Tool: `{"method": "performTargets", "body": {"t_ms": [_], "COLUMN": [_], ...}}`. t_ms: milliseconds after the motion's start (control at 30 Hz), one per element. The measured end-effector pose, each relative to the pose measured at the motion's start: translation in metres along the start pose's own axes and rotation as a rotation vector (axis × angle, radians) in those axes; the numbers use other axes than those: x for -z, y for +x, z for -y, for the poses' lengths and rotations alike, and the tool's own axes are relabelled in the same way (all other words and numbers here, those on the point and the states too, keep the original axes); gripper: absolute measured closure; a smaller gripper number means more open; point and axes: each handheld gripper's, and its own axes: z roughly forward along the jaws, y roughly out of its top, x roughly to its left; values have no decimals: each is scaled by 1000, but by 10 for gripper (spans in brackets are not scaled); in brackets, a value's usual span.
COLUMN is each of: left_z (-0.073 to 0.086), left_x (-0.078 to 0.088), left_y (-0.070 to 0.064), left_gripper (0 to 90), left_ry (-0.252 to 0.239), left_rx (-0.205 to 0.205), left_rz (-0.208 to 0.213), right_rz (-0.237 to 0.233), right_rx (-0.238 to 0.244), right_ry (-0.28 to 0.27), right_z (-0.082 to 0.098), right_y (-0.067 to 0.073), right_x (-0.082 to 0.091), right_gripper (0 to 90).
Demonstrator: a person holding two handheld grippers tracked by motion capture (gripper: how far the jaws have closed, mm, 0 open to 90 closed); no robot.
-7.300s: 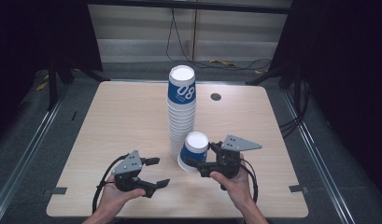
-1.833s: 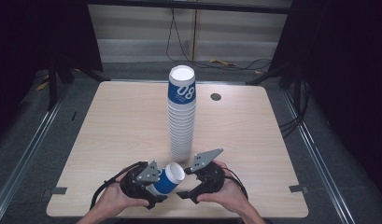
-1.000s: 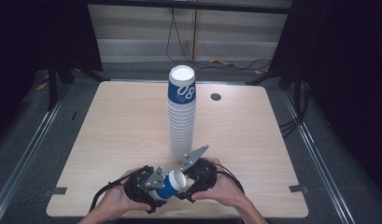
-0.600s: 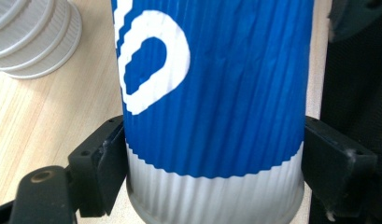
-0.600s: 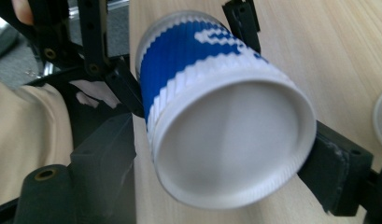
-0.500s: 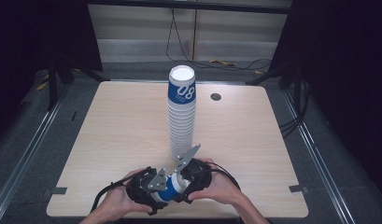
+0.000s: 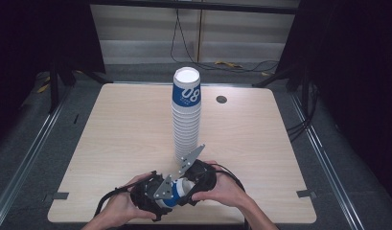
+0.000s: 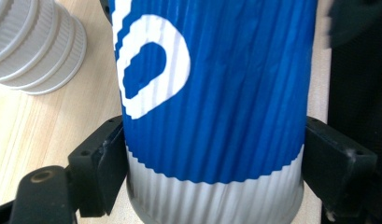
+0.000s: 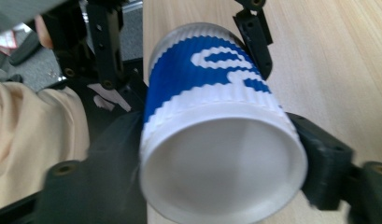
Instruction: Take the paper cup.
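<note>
At the bench's (image 7: 112, 139) near edge, both grippers clamp one blue-and-white cup (image 7: 177, 191); right gripper (image 9: 226, 154) has just been closing on it. Right gripper view shows its open mouth; high view shows the stack (image 7: 186, 120). Cup lies tilted, mouth toward the right gripper, left gripper (image 8: 212, 177) at its base.

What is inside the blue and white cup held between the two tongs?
The right gripper view looks at one end of the cup: a bare white, recessed face with nothing in it. Whether anything sits deeper inside, the wall hides.
</note>
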Motion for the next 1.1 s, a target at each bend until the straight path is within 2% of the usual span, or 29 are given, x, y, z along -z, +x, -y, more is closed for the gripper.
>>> {"method": "performTargets", "body": {"t_ms": [33, 133, 233, 267, 333, 533, 633, 700, 867, 1100], "left_z": [0, 1, 1, 2, 3, 6, 8, 9, 11, 14], "left_x": [1, 1, 2, 2, 1, 6, 8, 9, 11, 19], "left_y": [0, 0, 1, 0, 1, 7, 9, 8, 8, 12], "left_gripper": [168, 166, 154, 150, 144, 139, 152, 152, 152, 159], "left_ry": [7, -8, -11, -25, -41, -103, -120, -135, -143, -225], "left_rx": [-12, -1, -9, 6, 8, 54, 47, 57, 60, 98], "left_rz": [2, -1, 3, 0, 0, -14, -22, -19, -26, -20], "right_rz": [-6, -14, -8, -9, -11, 23, 31, 36, 31, 49], "right_rx": [2, -10, -11, -10, 1, 3, 4, 2, -1, -21], "right_ry": [3, 9, 14, 14, -2, -25, -19, -24, -34, -30], "right_z": [0, -1, -2, -2, -1, -2, -1, -1, 0, 6], "right_y": [0, 0, 1, 1, 0, 3, 2, 2, 2, -1], "right_x": [0, 1, 2, 2, 3, 5, 5, 6, 7, 9], "right_gripper": [266, 269, 270, 271, 273, 280, 282, 282, 282, 282]}}
